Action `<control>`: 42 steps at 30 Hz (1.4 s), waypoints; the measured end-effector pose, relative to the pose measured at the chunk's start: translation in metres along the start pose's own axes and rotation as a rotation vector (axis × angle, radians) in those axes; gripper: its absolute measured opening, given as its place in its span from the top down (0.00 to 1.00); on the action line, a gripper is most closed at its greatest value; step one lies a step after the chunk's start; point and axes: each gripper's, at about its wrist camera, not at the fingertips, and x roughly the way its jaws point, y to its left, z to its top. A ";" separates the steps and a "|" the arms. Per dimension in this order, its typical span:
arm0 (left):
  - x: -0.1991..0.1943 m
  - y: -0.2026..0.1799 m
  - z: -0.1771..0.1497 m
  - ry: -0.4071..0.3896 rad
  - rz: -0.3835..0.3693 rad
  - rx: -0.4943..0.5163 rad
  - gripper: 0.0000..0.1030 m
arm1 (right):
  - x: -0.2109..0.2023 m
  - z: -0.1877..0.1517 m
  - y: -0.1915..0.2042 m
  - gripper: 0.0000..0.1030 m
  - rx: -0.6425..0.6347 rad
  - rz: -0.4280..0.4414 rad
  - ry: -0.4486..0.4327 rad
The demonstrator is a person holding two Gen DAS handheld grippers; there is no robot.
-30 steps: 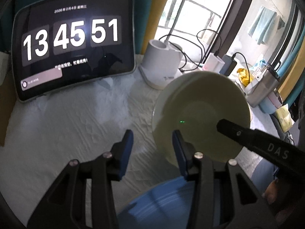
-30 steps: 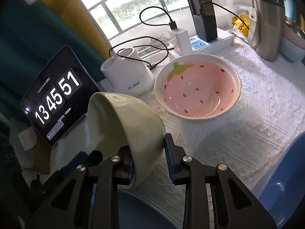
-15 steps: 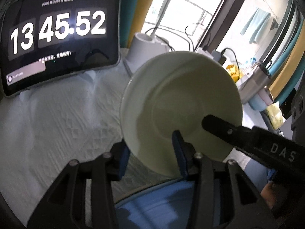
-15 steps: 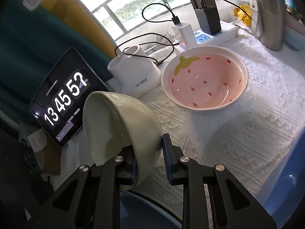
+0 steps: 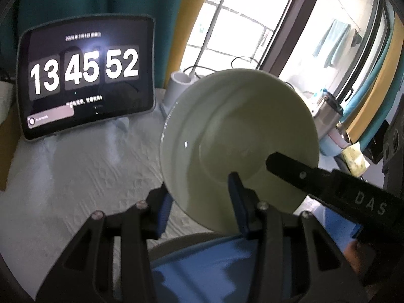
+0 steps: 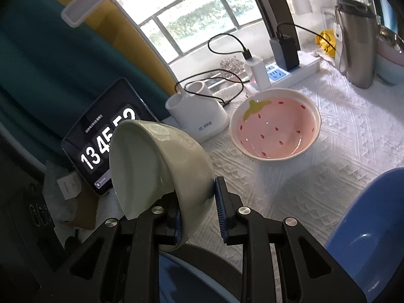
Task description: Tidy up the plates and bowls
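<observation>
My right gripper [image 6: 199,214] is shut on the rim of a pale green bowl [image 6: 161,166], held tilted on its side above the table. In the left wrist view the same bowl [image 5: 237,146] faces me with its opening, and the right gripper's black finger [image 5: 290,166] reaches into it. My left gripper [image 5: 199,202] is open, its fingers either side of the bowl's lower rim, not clamped. A pink strawberry bowl [image 6: 275,123] sits on the white cloth. A blue plate [image 5: 214,265] lies below my left gripper; it also shows in the right wrist view [image 6: 192,275].
A tablet clock [image 5: 85,78] stands at the back left. A white lamp base [image 6: 197,116], a power strip [image 6: 287,73] with cables, a steel flask [image 6: 356,43] and a blue bowl [image 6: 368,232] at the right edge stand around.
The right gripper has lifted the green bowl higher and tilted it more. The bowl has come between my left gripper's fingers, and the left gripper has risen.
</observation>
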 end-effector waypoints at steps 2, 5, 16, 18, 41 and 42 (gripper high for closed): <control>-0.007 -0.004 -0.001 -0.015 0.004 0.003 0.58 | -0.007 -0.001 0.002 0.77 -0.007 0.007 -0.009; -0.018 -0.010 -0.003 -0.049 0.010 0.023 0.59 | -0.017 -0.001 0.003 0.77 -0.013 0.022 -0.022; -0.041 -0.032 -0.009 -0.080 0.025 0.062 0.61 | -0.048 -0.005 -0.001 0.77 -0.016 0.049 -0.063; -0.046 -0.037 -0.010 -0.087 0.026 0.067 0.61 | -0.055 -0.006 -0.002 0.77 -0.019 0.054 -0.074; -0.065 -0.100 -0.029 -0.090 -0.001 0.129 0.61 | -0.109 -0.016 -0.048 0.77 0.027 0.068 -0.123; -0.065 -0.104 -0.031 -0.089 -0.002 0.134 0.61 | -0.112 -0.016 -0.051 0.77 0.031 0.067 -0.124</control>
